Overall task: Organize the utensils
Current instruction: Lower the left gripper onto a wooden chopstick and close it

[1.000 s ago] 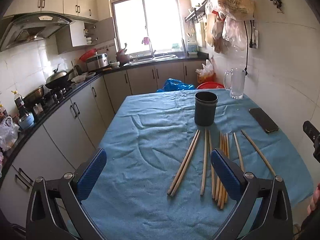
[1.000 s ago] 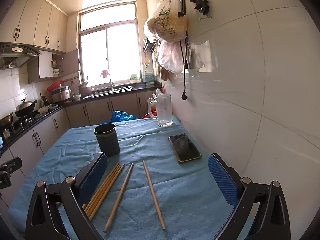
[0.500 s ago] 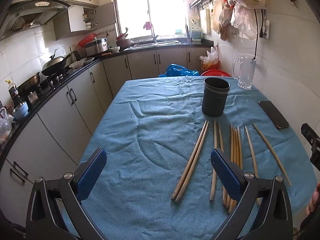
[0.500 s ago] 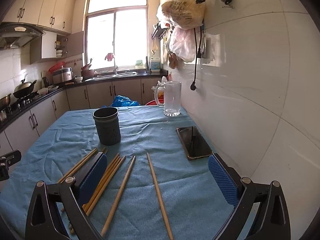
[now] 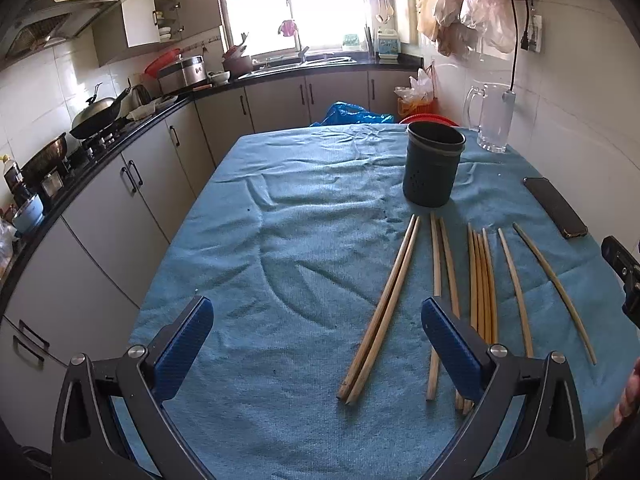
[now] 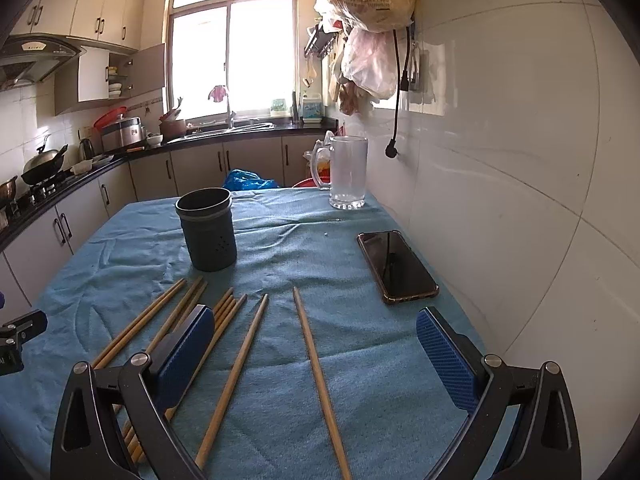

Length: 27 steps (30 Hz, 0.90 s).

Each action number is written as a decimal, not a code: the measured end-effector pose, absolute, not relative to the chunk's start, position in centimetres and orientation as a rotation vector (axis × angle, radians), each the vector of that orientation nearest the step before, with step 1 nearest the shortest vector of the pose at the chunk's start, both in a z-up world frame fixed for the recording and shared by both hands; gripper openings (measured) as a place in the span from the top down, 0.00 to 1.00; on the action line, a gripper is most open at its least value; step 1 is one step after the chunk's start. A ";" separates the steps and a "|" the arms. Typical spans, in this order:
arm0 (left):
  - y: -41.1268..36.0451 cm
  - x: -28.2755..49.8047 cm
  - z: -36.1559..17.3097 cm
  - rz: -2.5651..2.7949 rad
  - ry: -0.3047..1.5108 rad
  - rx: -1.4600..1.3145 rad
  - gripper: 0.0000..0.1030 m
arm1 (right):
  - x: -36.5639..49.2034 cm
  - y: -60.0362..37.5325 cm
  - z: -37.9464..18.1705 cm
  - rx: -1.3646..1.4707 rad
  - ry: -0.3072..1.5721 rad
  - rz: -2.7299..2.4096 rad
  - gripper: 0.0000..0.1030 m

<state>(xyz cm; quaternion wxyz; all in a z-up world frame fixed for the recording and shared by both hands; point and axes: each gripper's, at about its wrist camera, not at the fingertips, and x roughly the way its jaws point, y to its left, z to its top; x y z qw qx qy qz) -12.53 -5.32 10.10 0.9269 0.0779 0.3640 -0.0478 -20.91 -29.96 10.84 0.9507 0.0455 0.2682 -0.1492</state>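
Observation:
Several wooden chopsticks (image 5: 482,284) lie side by side on the blue tablecloth (image 5: 280,248), pointing toward a dark round utensil holder (image 5: 432,164) that stands upright and looks empty. They also show in the right wrist view (image 6: 236,364), with the holder (image 6: 208,234) behind them. My left gripper (image 5: 316,344) is open and empty above the near table, left of the chopsticks. My right gripper (image 6: 316,356) is open and empty, with the rightmost chopstick (image 6: 320,376) lying between its fingers below.
A black phone (image 6: 396,266) lies at the table's right side near the tiled wall. A glass mug (image 6: 346,172) stands at the far right corner. Kitchen cabinets and a counter (image 5: 120,168) run along the left. Bags hang on the wall (image 6: 368,20).
Both grippers have moved down and forward toward the table; the chopsticks and holder appear nearer and larger. Nothing on the table has moved. Both stay open.

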 end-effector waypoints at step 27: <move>-7.4 -2.1 3.6 -0.489 1.070 0.098 0.61 | -16.2 -33.1 6.1 0.123 0.861 -0.116 0.30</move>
